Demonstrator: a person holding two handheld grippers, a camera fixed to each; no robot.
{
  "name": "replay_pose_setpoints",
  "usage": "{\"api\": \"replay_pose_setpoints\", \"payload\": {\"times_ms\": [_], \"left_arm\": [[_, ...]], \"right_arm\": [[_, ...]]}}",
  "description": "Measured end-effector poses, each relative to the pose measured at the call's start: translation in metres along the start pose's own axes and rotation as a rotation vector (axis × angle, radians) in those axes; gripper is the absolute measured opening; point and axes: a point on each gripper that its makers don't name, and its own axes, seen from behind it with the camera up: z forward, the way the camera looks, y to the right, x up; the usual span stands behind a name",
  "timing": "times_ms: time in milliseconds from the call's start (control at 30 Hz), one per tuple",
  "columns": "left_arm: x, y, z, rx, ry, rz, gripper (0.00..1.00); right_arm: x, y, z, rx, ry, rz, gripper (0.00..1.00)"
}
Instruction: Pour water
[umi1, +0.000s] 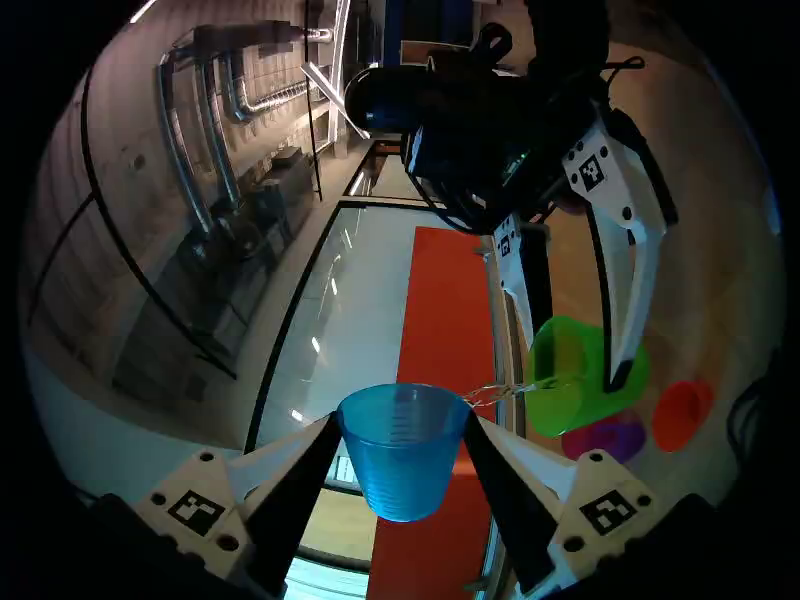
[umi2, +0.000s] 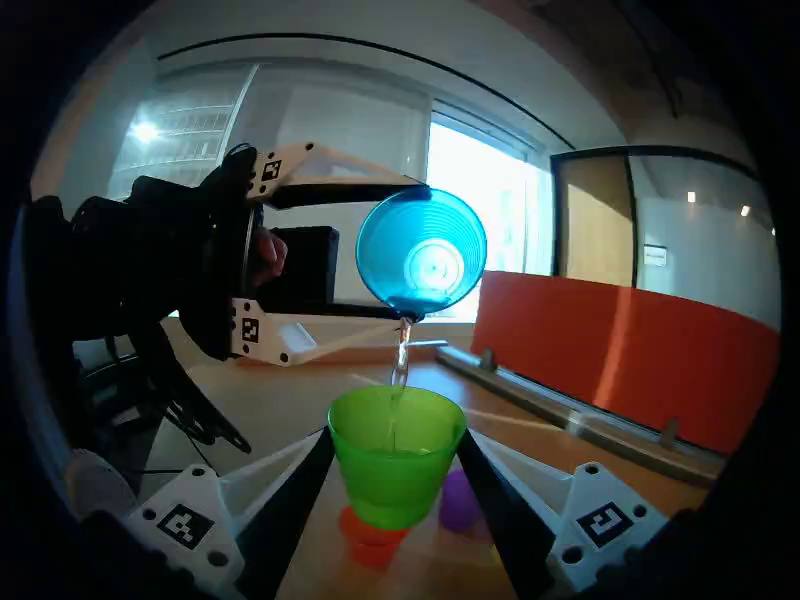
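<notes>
Left gripper view, item one: left gripper (umi1: 403, 432), both fingers pinching a blue cup (umi1: 403, 455) by its sides. The cup is tipped over, its mouth turned toward the right gripper (umi1: 578, 340).

Item two: water (umi1: 497, 392), a thin stream leaving the blue cup's rim and running into a green cup (umi1: 570, 380).

Item three: the right gripper, seen farther off with a dark gloved hand (umi1: 480, 130) behind it. Its two white fingers are clamped on either side of the green cup.

Right gripper view, same set from the other side: the green cup stands upright between this gripper's own fingers, mouth up, directly below the blue cup. The stream falls straight into it and some water shows inside. The blue cup hangs above, its open mouth facing the camera.

Sundries: an orange cup (umi2: 370, 535) and a purple cup (umi2: 458, 500) on the wooden table (umi2: 300, 390), just below and beside the green cup. A red panel (umi2: 640, 350) stands along the table's far edge.
</notes>
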Motion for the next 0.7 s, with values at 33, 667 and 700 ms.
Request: {"api": "replay_pose_setpoints", "payload": {"times_ms": [33, 667, 700], "left_arm": [[0.0005, -0.0003, -0.0001, 0.001, 0.001, 0.004, 0.87], [0.0084, 0.0030, -0.0021, 0.010, 0.011, 0.115, 0.88], [0.0089, 0.0041, -0.0026, 0.010, 0.011, 0.118, 0.88]], "right_arm": [[0.0002, 0.0000, -0.0001, 0.000, 0.001, 0.000, 0.90], [-0.0001, 0.0036, -0.0014, -0.009, 0.008, 0.004, 0.91], [0.0001, 0.0037, -0.0014, -0.009, 0.009, 0.004, 0.91]]}}
